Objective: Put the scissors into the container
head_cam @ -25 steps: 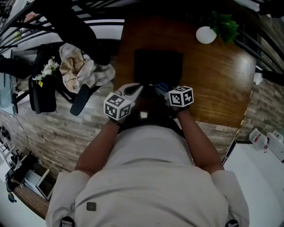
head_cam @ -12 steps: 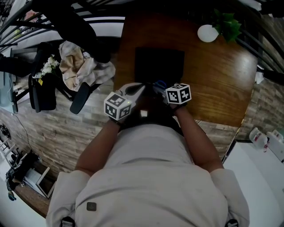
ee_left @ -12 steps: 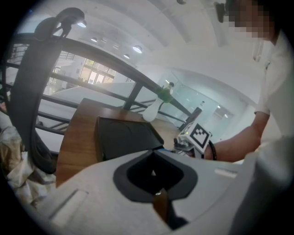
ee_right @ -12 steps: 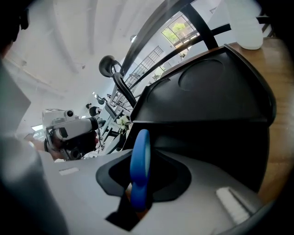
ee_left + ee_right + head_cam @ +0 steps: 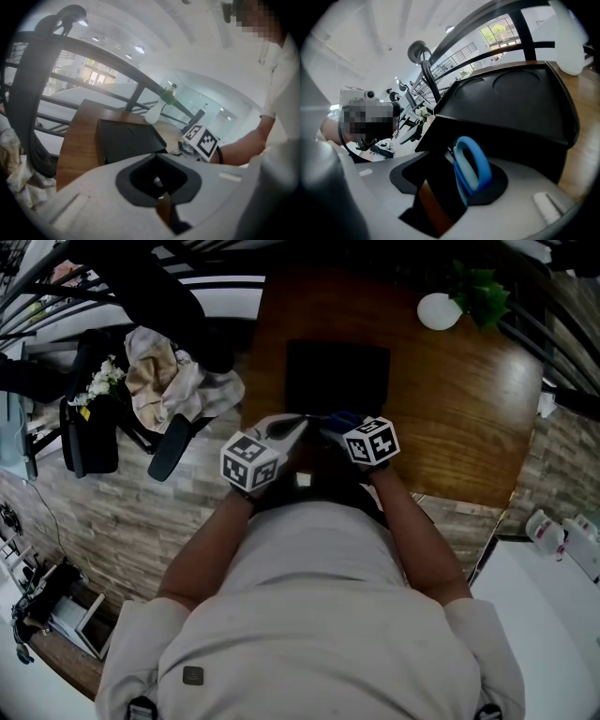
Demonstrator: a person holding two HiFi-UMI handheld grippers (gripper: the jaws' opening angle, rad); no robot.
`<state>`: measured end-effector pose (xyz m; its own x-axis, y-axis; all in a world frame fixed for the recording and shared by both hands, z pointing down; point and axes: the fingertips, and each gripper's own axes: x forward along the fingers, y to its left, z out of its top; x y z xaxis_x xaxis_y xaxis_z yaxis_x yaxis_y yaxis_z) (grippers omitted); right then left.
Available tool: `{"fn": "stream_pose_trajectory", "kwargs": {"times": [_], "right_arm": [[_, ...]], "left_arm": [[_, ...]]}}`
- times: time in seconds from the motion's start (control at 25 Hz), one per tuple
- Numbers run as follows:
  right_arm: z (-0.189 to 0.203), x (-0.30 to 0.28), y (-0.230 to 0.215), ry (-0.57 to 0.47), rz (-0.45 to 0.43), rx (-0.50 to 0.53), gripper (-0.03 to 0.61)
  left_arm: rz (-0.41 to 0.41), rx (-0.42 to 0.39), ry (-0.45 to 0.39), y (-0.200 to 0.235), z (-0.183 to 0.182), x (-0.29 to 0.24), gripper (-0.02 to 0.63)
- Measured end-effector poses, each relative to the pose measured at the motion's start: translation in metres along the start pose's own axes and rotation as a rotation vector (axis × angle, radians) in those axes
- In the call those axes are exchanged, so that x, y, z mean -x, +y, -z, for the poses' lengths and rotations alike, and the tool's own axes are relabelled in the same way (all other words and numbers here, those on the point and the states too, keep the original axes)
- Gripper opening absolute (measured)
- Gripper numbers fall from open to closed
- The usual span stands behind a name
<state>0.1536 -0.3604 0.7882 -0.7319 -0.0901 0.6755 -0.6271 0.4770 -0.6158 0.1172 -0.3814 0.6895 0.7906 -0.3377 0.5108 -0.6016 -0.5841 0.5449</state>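
The black container [image 5: 337, 376] lies on the wooden table [image 5: 459, 418], its near edge just beyond both grippers. My right gripper [image 5: 330, 427] is at that edge, and its jaws are opening. The scissors' blue handle loop [image 5: 471, 164] stands between them, leaning on the right-hand jaw with a wide gap on its left; the blades are hidden. In the head view only a bit of the blue scissors [image 5: 339, 418] shows. In the right gripper view the container [image 5: 520, 103] fills the space ahead. My left gripper [image 5: 291, 427] sits beside it with its jaws together and nothing in them; from it the container [image 5: 126, 138] lies ahead.
A white vase [image 5: 437, 312] with a green plant [image 5: 478, 292] stands at the table's far right corner. A dark chair with a crumpled cloth [image 5: 173, 381] is left of the table. Black railing bars run along the far side.
My right gripper has shifted a little to the left, closer to the left gripper and the container's near edge. The left gripper has stayed where it was.
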Motion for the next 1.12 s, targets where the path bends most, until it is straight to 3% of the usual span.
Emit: {"fn": "stream_pose_trajectory", "kwargs": {"times": [0.24, 0.6, 1.12], "right_arm": [[0.004, 0.002, 0.0, 0.03, 0.038, 0.067, 0.272], [-0.001, 0.011, 0.005, 0.011, 0.066, 0.086, 0.285], [-0.023, 0.043, 0.006, -0.077, 0.15, 0.083, 0.285]], "left_arm": [[-0.003, -0.003, 0.013, 0.001, -0.001, 0.003, 0.003], [-0.001, -0.012, 0.024, 0.0, -0.003, 0.011, 0.003], [0.034, -0.069, 0.015, -0.013, -0.021, 0.023, 0.003]]}}
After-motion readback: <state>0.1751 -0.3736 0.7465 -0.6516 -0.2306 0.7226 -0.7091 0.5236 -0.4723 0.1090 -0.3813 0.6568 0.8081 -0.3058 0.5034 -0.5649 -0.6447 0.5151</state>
